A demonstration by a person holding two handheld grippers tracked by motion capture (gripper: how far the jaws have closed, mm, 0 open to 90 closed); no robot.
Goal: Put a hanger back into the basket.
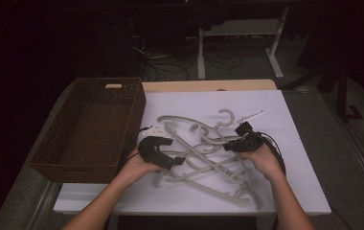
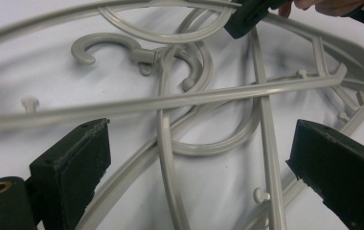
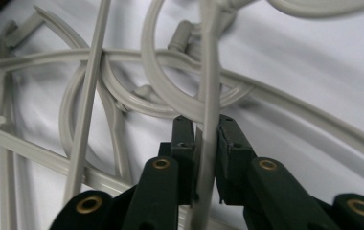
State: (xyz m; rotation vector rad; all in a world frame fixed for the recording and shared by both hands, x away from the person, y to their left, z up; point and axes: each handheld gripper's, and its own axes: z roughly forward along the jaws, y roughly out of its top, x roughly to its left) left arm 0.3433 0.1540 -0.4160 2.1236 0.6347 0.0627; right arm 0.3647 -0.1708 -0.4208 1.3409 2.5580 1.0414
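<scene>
Your white-topped desk (image 1: 295, 191) carries a dark brown woven rectangular basket (image 1: 51, 153) at its left, with nothing showing inside. Beside it lies a tangled heap of light grey plastic coat hangers (image 1: 204, 163). Your left gripper (image 1: 177, 161) hovers over the heap with jaws wide. Your right gripper (image 3: 206, 143) is clamped on one thin hanger bar (image 3: 209, 96).
</scene>
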